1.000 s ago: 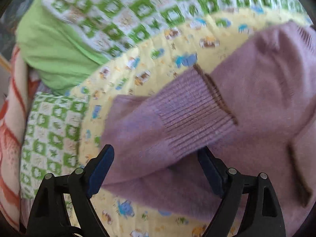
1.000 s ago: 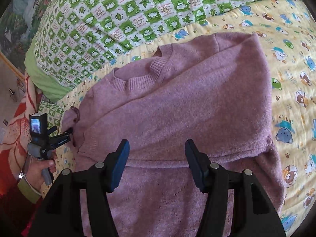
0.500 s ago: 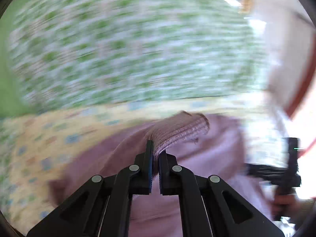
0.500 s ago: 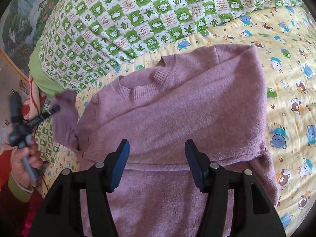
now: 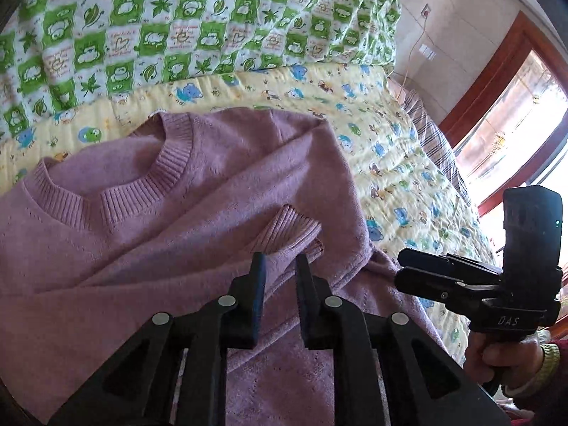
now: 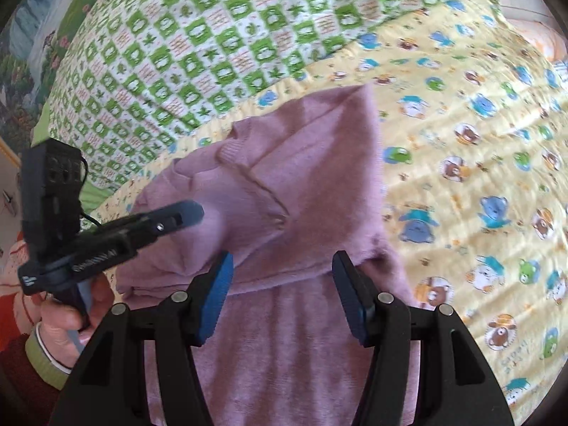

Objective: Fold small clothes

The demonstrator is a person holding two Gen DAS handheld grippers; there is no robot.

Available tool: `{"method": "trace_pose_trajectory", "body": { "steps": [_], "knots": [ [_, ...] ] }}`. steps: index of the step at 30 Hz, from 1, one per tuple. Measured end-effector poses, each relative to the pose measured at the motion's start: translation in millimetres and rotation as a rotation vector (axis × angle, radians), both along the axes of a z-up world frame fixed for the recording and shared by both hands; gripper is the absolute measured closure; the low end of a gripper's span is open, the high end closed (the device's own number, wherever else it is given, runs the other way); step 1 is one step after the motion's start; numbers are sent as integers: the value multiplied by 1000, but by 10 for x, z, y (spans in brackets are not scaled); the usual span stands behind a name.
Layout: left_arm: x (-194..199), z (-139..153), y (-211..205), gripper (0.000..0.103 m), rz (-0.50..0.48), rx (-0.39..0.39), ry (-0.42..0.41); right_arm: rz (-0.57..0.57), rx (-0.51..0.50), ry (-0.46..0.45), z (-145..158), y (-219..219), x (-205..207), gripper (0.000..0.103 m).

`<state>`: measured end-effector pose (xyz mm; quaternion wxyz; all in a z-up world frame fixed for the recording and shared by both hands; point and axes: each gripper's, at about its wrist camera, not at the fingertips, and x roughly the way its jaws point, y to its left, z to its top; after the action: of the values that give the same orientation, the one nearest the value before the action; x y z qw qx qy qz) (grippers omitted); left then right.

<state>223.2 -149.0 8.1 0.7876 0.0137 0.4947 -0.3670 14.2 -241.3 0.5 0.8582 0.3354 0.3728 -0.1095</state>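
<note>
Both sleeves lie folded across the chest of the purple sweater [image 5: 220,191] on the bed [image 5: 397,163], the left gripper [image 5: 280,266] with fingers nearly together around its cuff [image 5: 287,230], the right gripper [image 6: 282,266] spread, body fold remaining.

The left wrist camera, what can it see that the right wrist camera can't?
Only the left wrist view shows the ribbed neckline, the ribbed cuff ahead of the left tool, and a window. Only the right wrist view shows a landscape picture at far left and the right tool standing open over the fabric. Both show the purple sweater, the yellow animal-print quilt and the green checked quilt.
</note>
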Motion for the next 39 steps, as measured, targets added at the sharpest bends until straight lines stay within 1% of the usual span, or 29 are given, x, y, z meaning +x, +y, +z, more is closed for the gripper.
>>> {"method": "trace_pose_trajectory", "body": {
  "steps": [2,3,4,5,7,8,10,11,13,15,16,17,18,21,23,24,25,26,27,28,29,30,32,33,34,35,37,38,39],
  "knots": [
    [-51,62,138,57,19,-3,-7,-11,3,11,-40,-56,-29,44],
    [-112,119,268,53,35,-5,-28,-12,4,11,-52,-74,-29,44],
    [-140,189,360,44,54,-1,-41,-10,5,11,-64,-86,-18,44],
    [-175,233,475,40,80,8,-51,-4,5,11,-75,-90,4,44],
    [-260,280,817,39,165,22,-68,18,1,8,-83,-72,88,44],
    [-311,280,1006,35,210,30,-71,29,-5,5,-81,-57,124,44],
    [-438,238,1465,32,334,83,-85,64,-28,-10,-55,-26,247,44],
    [-485,181,1654,32,382,109,-84,83,-41,-12,-49,-8,308,44],
    [-561,34,1969,32,441,160,-62,141,-89,8,-55,35,486,44],
    [-599,-141,2178,32,473,228,-41,210,-170,33,-43,106,640,43],
    [-608,-225,2269,32,483,264,-36,259,-210,31,-29,157,697,40],
    [-607,-293,2337,32,488,288,-34,311,-253,29,-18,209,744,36],
    [-597,-343,2365,32,492,305,-34,364,-308,38,-11,274,799,30],
    [-469,-483,2384,32,519,349,-41,500,-456,65,-44,454,945,29],
    [-380,-555,2382,32,545,375,-48,556,-537,107,-127,527,1068,29],
    [-322,-594,2376,32,562,392,-48,574,-564,133,-182,542,1135,31],
    [-263,-632,2378,37,589,416,-44,594,-568,164,-255,531,1215,50],
    [-217,-662,2403,45,619,439,-37,608,-537,181,-293,499,1273,68],
    [-164,-686,2414,47,651,436,-23,614,-496,196,-303,464,1317,95],
    [-142,-671,2440,50,674,417,-17,610,-429,197,-250,413,1351,98],
    [-141,-636,2476,50,702,396,-22,605,-364,168,-132,370,1348,98],
    [-153,-586,2503,50,729,385,-38,599,-290,127,2,318,1315,98],
    [-175,-534,2531,50,767,383,-60,567,-72,3,381,150,1201,98],
    [-183,-528,2558,50,788,369,-60,551,-5,-34,526,73,1147,98],
    [-186,-540,2591,50,805,343,-47,535,35,-64,686,-8,1085,98],
    [-193,-559,2620,51,813,327,-35,531,45,-63,748,-58,1062,98],
    [-226,-596,2671,52,822,313,-12,517,19,10,674,-154,1068,98],
    [-230,-609,2666,52,819,307,-6,491,-23,77,542,-197,1088,98],
    [-240,-622,2646,52,816,306,-1,459,-36,138,361,-270,1112,98]
  ]
}}
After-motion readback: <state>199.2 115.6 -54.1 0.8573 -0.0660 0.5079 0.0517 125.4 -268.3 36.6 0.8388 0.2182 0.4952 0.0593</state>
